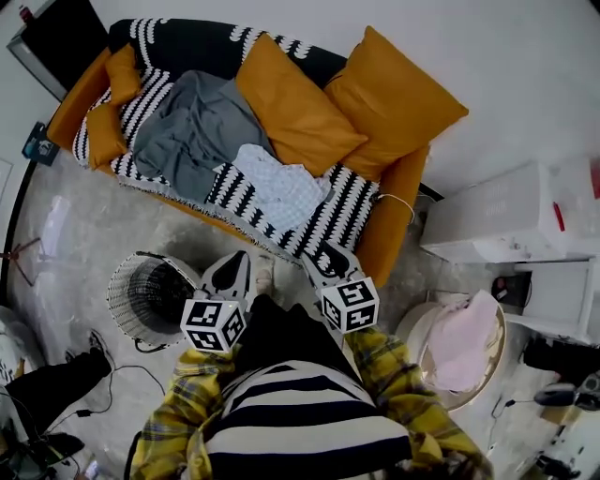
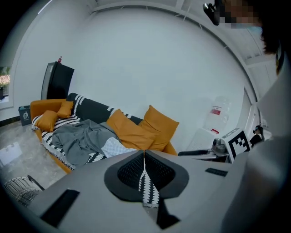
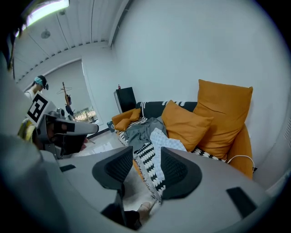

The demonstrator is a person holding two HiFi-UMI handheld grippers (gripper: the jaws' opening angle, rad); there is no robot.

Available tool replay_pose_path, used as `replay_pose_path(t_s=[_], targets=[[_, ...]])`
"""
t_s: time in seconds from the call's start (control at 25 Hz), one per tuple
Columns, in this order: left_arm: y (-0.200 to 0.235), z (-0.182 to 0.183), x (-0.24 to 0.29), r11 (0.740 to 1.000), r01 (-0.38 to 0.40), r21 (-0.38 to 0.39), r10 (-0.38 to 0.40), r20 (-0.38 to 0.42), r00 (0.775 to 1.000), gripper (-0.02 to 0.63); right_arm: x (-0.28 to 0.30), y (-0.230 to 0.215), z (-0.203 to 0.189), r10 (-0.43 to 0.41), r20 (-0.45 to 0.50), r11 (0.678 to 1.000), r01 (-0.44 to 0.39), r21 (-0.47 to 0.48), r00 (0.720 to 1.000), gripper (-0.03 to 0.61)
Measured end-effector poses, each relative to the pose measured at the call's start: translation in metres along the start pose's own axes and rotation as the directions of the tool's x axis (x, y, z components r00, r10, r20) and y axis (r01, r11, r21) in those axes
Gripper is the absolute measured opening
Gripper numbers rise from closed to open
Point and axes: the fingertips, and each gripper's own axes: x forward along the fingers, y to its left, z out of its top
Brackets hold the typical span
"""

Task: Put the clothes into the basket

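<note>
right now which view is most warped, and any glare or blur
Head view: even light, sharp, the sofa only mildly bowed. Left gripper view: strong fisheye, dark corners, the wall curved, a masking patch laid over the top right. Right gripper view: the same fisheye, the ceiling lamp glares top left, the big pillow stays sharp.

Colour reference, as seen from my position:

- Sofa (image 1: 398, 225): orange.
- Throw (image 1: 342, 211) on the seat: black with white scalloped rows.
- Cushions (image 1: 295, 108): plain orange.
- Grey garment (image 1: 192, 131): plain mid-grey.
- Pale shirt (image 1: 281, 187): white-blue with a fine small print.
- Wire basket (image 1: 150, 295): white mesh, dark inside.
- Pink cloth (image 1: 464, 337): pale pink.
- Floor (image 1: 84, 234): grey, marbled.
- My left gripper (image 1: 240, 259) and right gripper (image 1: 328, 261): black jaws, cubes of black squares on white.
- My sleeves (image 1: 394, 375): yellow plaid.
- My top (image 1: 300, 412): black and white stripes.
</note>
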Motion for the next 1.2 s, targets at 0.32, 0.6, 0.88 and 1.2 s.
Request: replay_pose_path(t_s=[0.32,0.6,0.88,1.2], targets=[[0.057,0.007,0.055,1.000,-0.010,-0.023,0.009,-0.079,0.997,0.022,0.078,-0.035,0.003,-0.017,-0.084,0.999,0.014,-0.031,0.996,0.186],[0.107,0.003,0.085,0.996,-0.043,-0.074,0.033,-0.134,0.990,0.021,0.132,-0.057,-0.003,-0.036,-0.151,0.999,0.031,-0.036,0.988,0.189],[0.126,-0.007,0.103,0.999,-0.034,-0.037,0.027,-0.171,0.985,0.023,0.170,-0.073,-0.020,-0.046,-0.211,0.999,0.039,-0.037,0.976,0.196],[0.128,-0.035,0.120,0.997,-0.074,-0.035,0.063,-0.243,0.968,0.023,0.202,-0.083,-0.048,-0.006,-0.278,1.000,0.004,-0.007,0.960,0.221]])
